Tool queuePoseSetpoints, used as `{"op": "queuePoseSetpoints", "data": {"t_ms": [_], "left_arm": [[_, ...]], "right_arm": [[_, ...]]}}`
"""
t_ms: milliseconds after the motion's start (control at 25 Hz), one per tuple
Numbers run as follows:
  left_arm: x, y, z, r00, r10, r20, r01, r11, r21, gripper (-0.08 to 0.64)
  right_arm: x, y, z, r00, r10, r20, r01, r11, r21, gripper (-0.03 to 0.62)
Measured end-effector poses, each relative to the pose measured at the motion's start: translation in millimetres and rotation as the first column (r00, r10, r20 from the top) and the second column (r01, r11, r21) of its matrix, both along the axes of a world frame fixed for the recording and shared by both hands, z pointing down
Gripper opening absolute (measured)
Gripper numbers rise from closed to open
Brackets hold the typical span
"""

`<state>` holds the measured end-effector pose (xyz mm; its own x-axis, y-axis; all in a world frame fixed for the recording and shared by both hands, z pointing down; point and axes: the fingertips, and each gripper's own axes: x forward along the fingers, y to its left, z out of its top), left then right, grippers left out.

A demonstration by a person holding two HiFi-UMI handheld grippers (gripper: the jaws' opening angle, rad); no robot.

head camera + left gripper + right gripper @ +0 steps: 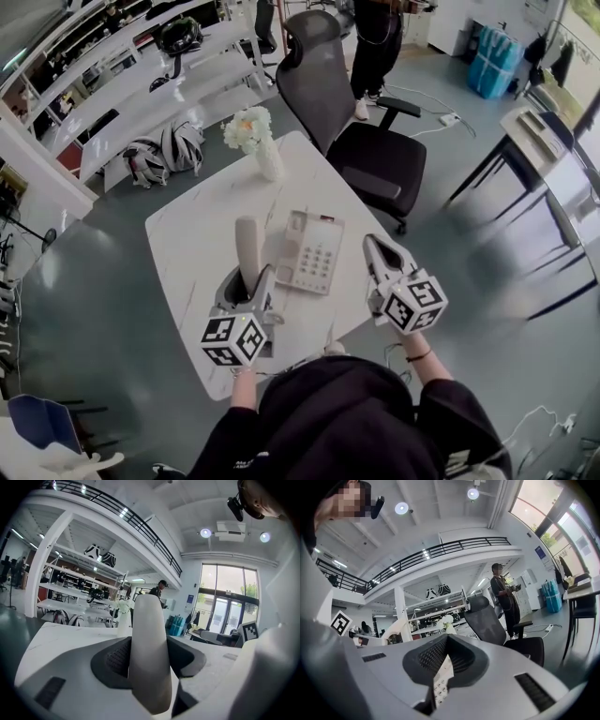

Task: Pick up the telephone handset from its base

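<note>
Closest to the head camera is the person's black sweater [347,412], at 6 o'clock in the head view. Just beyond it the two grippers are over the white table [192,234].

The left gripper [247,284] pinches the handset [247,248] between its jaws. In the left gripper view the pads press on both sides of the pale handset [147,653], which stands up out of them. The handset is off its cradle, at 9 o'clock from the telephone base [311,253] and just beside its left edge.

The right gripper [375,246] is at 3 o'clock from the base, near it but apart. Its jaws are pressed almost together, with nothing between them. Through the thin slit in the right gripper view a part of the keypad [439,681] shows.

At 12 o'clock from the base stands a vase with white flowers [265,155]. A dark office chair [361,141] is at 1 o'clock, past the table edge.
</note>
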<state>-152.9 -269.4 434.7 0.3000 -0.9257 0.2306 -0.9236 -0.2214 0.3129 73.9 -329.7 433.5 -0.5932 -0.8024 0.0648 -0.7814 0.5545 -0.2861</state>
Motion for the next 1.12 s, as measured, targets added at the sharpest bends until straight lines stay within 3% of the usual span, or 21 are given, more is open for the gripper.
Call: {"op": "queuePoseSetpoints", "data": {"t_ms": [800,1120], "left_arm": [[-25,20,-41,0.997,-0.079,0.023,0.076,0.993,0.095,0.209],[-25,18,-42,0.996,-0.087,0.031,0.084,0.992,0.098,0.209]], "right_arm": [[0,-1,-47,0.999,-0.037,-0.010,0.037,0.992,0.122,-0.009],[5,-6,-53,1.000,-0.025,0.002,0.025,0.991,0.128,-0.009]]}}
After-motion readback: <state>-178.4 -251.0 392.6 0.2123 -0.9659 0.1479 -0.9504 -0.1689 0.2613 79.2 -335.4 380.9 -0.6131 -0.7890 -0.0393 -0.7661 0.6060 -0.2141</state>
